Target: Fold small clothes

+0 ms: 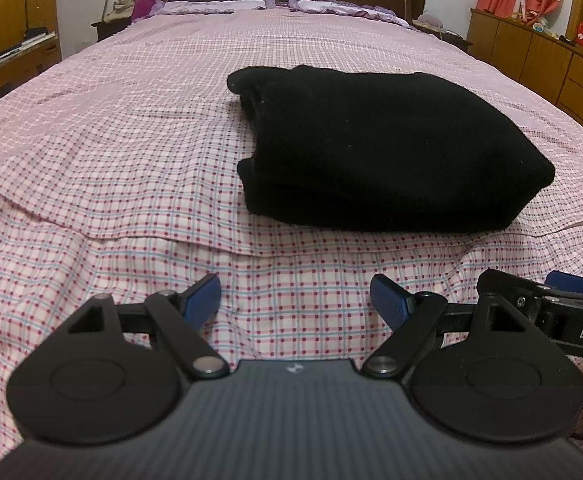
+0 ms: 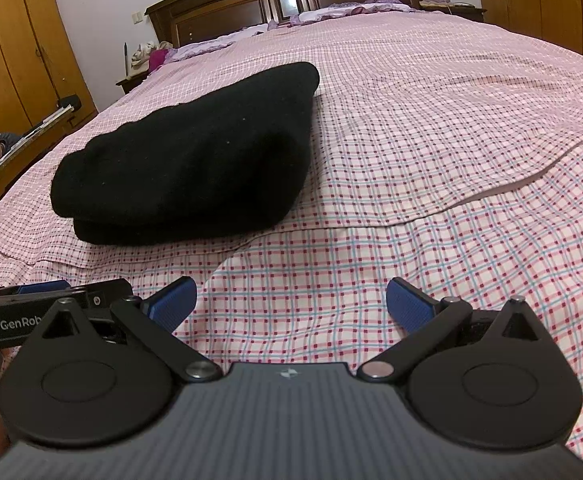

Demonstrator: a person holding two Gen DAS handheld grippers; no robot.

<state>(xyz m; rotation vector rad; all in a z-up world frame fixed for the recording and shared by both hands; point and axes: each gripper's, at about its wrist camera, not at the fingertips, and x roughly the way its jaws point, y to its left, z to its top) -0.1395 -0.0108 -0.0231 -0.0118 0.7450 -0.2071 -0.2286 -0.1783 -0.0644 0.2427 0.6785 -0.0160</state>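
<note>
The black garment (image 1: 375, 148) was found lying on the checked bedspread (image 1: 131, 152) as a compact, layered bundle, its stacked edges turned toward the left, so the folding was judged essentially complete. The left gripper (image 1: 295, 300) and the right gripper (image 2: 291, 306) were held side by side near the foot of the bed, well short of the cloth. Both pairs of jaws were spread and nothing was pinched, presumably because no grasp was needed.
</note>
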